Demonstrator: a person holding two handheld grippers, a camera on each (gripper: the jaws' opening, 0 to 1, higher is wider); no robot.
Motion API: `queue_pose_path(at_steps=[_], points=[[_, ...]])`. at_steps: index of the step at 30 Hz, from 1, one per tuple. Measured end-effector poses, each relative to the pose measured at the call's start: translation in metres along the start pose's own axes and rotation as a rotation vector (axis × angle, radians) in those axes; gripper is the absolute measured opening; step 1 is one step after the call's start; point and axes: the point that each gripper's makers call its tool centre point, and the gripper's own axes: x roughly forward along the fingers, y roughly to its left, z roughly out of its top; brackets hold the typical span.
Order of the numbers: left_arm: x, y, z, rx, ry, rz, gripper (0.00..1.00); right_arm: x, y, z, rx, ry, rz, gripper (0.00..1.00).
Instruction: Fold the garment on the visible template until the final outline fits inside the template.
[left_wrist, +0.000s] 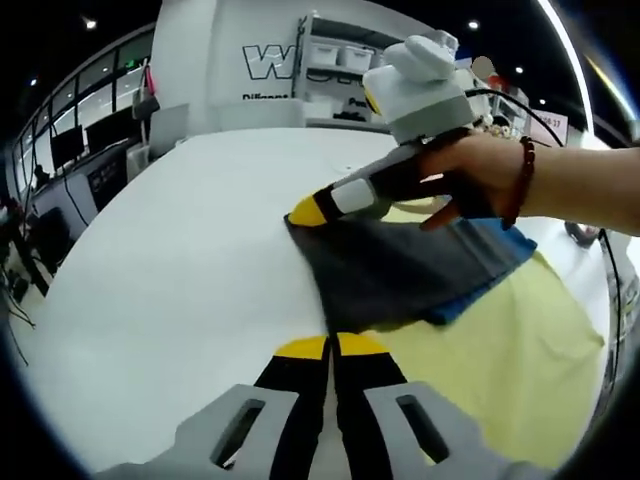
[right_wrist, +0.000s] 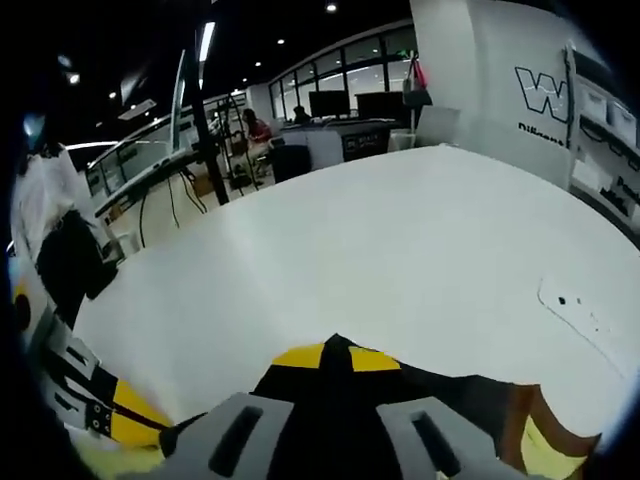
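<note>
A dark grey garment (left_wrist: 400, 265) with a blue part (left_wrist: 500, 262) lies partly folded over the pale yellow template (left_wrist: 500, 370) on the white table (left_wrist: 180, 260). My left gripper (left_wrist: 331, 347) is shut on the garment's near corner, its yellow tips pressed together. My right gripper (left_wrist: 308, 211), held by a hand with a bead bracelet, comes in from the right and pinches the garment's far left corner. In the right gripper view, my right gripper (right_wrist: 335, 356) is shut on dark cloth (right_wrist: 450, 395), and the left gripper (right_wrist: 115, 412) shows at the lower left.
The white table (right_wrist: 400, 230) stretches wide and bare beyond the garment. White shelves with bins (left_wrist: 335, 70) stand behind the table's far edge. Desks with monitors (right_wrist: 340, 110) and seated people lie beyond the table. A white patch with two dots (right_wrist: 585, 315) sits on the table.
</note>
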Motion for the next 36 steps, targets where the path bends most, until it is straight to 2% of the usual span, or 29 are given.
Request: queue_pose_path(at_steps=[5, 8, 11, 15, 23, 28, 32, 36], points=[[-0.008, 0.004, 0.002, -0.017, -0.003, 0.012, 0.05, -0.009, -0.001, 0.001, 0.075, -0.021, -0.007, 0.32], [-0.01, 0.005, 0.003, -0.038, -0.005, 0.013, 0.16, -0.014, -0.001, 0.001, 0.084, -0.034, -0.018, 0.44], [-0.015, 0.006, 0.005, -0.059, -0.012, 0.013, 0.24, -0.028, -0.001, 0.001, 0.139, -0.061, -0.043, 0.59], [-0.021, 0.001, 0.011, -0.077, -0.039, -0.003, 0.36, -0.043, 0.002, -0.004, 0.153, -0.056, -0.06, 0.71], [-0.033, -0.013, 0.017, -0.06, -0.043, -0.039, 0.56, -0.075, 0.004, -0.013, 0.187, -0.058, -0.081, 0.93], [-0.038, -0.02, 0.017, -0.063, -0.036, -0.052, 0.69, -0.096, 0.005, -0.019, 0.194, -0.06, -0.092, 0.99], [-0.046, -0.026, 0.019, -0.057, -0.031, -0.069, 0.78, -0.117, 0.005, -0.028, 0.202, -0.054, -0.108, 0.99], [-0.054, -0.028, 0.021, -0.044, -0.038, -0.075, 0.77, -0.139, 0.007, -0.041, 0.201, -0.048, -0.123, 0.99]])
